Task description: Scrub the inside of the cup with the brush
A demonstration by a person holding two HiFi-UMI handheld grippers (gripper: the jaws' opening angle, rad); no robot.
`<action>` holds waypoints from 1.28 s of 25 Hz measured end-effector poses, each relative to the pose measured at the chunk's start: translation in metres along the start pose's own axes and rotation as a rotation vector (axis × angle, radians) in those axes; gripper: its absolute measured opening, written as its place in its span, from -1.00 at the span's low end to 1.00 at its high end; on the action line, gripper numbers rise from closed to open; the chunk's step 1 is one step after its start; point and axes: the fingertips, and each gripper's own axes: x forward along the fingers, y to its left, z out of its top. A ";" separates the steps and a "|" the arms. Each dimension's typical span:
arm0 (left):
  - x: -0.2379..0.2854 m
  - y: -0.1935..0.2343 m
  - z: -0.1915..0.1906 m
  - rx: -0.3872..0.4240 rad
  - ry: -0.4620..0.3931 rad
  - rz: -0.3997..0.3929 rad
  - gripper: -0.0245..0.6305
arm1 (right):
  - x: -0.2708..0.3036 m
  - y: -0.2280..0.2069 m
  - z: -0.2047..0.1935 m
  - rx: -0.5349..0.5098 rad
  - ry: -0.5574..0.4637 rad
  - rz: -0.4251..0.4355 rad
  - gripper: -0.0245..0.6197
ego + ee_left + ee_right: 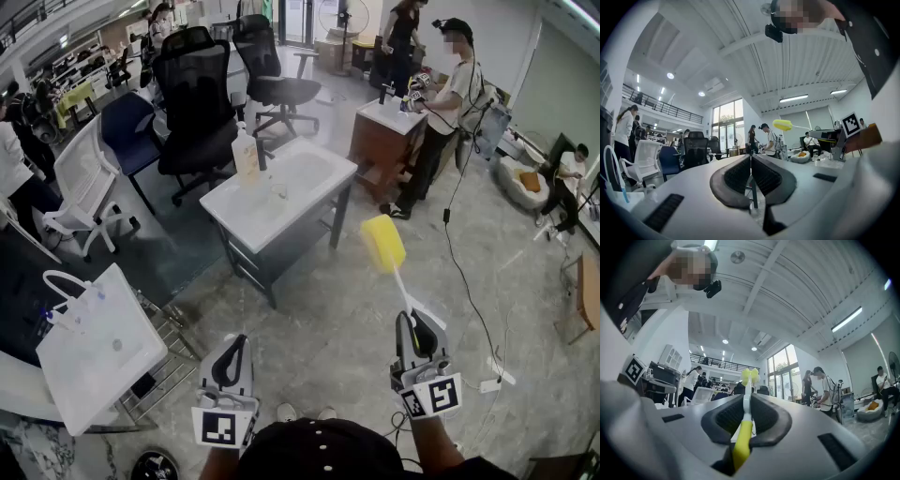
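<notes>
Nearest, in the head view, the left gripper is closed on nothing, while the right gripper clamps the brush, its yellow sponge head out ahead, near the white counter. Left gripper view: jaws meet, empty, with the brush off to the right. Right gripper view: jaws pinch the brush's yellow handle.

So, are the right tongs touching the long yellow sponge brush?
Touching. The right gripper view shows the right tongs shut on the long yellow sponge brush, its handle clamped between them.
</notes>
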 end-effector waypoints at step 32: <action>-0.006 0.071 -0.030 -0.029 0.027 -0.040 -0.84 | 0.028 0.057 -0.016 -0.002 -0.004 -0.034 -0.77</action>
